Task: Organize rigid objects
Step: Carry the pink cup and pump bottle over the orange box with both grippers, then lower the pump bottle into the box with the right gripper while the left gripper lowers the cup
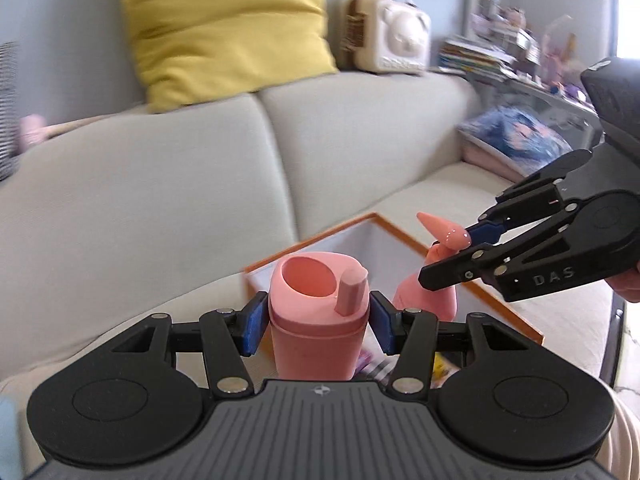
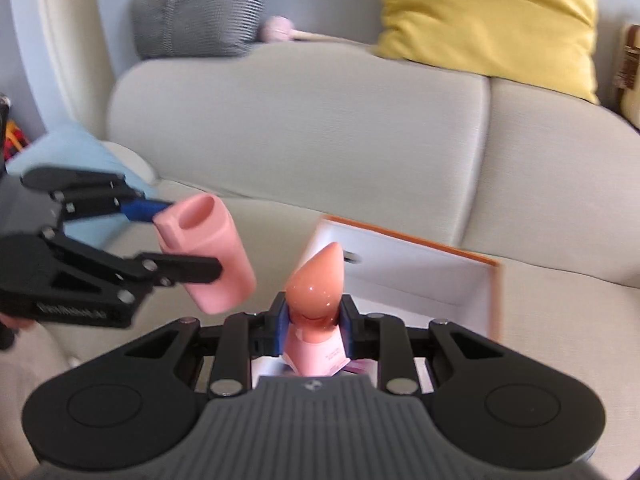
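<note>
"DAS" in raised letters on the right claw (image 1: 444, 258) body, other lettering too blurred to read

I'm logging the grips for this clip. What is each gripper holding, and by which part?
The left gripper clamps the pink cup by its sides, just below the lid. The right gripper pinches the pink spray bottle at its neck, under the pointed head.

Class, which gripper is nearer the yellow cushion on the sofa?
Left. The left gripper sits almost straight before the yellow cushion; the right gripper sees it off to its right.
</note>
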### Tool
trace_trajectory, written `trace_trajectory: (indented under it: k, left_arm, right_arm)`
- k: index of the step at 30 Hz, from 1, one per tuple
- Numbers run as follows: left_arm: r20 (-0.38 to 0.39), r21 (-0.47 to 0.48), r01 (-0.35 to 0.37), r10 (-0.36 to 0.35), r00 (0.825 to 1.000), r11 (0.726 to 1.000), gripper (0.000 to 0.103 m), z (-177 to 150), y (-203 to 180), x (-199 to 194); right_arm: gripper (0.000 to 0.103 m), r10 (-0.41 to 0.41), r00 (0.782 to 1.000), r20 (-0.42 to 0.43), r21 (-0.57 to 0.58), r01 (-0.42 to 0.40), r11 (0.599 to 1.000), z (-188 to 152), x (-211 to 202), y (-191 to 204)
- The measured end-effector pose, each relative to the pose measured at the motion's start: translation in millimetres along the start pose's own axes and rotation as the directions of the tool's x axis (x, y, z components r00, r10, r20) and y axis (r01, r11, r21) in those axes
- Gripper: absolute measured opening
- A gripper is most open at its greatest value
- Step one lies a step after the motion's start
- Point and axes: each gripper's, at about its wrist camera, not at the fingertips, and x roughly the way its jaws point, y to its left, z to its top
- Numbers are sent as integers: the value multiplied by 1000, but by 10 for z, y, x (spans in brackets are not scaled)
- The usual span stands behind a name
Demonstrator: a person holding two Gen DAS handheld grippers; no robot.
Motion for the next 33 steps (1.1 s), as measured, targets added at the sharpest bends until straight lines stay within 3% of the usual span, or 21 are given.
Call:
trace_trajectory:
  k: [8,16,23,26,33]
  left_arm:
    - [-110,100,111,-100,989,989,61,26,-332,856]
    - [-227,237,194,-140,964,952,61,-97,-475,1445]
    - [-284,308,248,-160,945,919,61,-193,-520,1676]
    - [-301,337,262,-161,940,904,61,-217,-566,1743]
    - [-345,394,299,-162,925,869,61,-294,-638,1804]
  right_arm:
    - [27,-39,996,-79,22,40,999,-226,477,-724]
    - [27,6,991,-135,-187,-31,982,-345,988,-909]
    - [27,17,983,-181,-280,-68,958,-423,1296,-999]
    - [27,47,982,-183,-286,-99,953,-446,1327,-1027]
    - [30,27,979,-201,-385,-104,917,-463,1317,-938]
